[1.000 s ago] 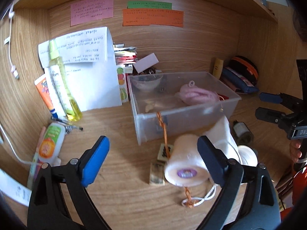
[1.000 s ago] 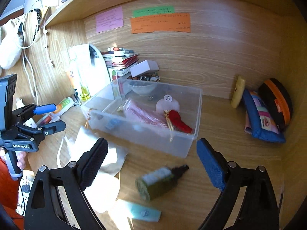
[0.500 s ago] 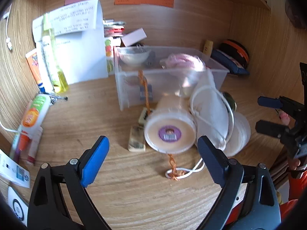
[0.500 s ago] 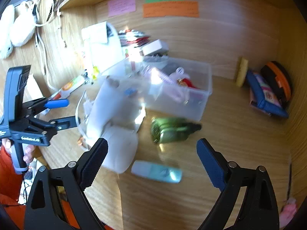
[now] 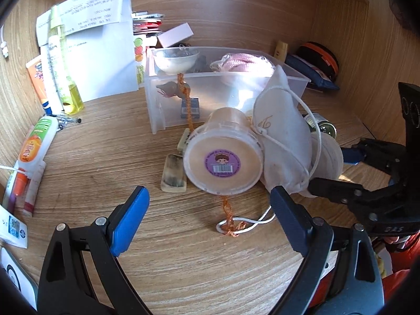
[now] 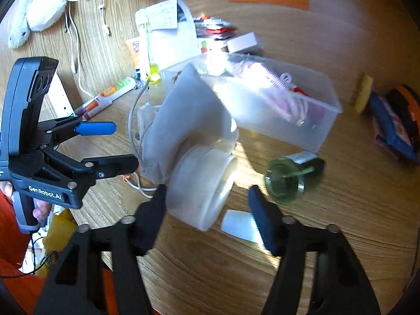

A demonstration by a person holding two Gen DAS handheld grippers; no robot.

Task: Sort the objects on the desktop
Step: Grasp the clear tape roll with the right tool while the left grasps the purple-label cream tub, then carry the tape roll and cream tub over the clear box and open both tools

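A round cream plastic tub (image 5: 222,155) with a purple barcode sticker lies on its side on the wooden bench (image 5: 105,162), touching a white drawstring cloth pouch (image 5: 284,134) and just before a clear plastic storage bin (image 5: 168,99); it sits ahead of the left claw (image 5: 210,223), whose blue-padded fingers are spread and empty. The right claw (image 6: 207,210), also spread, has a white roll-shaped object (image 6: 202,189) between its fingers. "GenRobot.AI" is printed on the left claw's black body.
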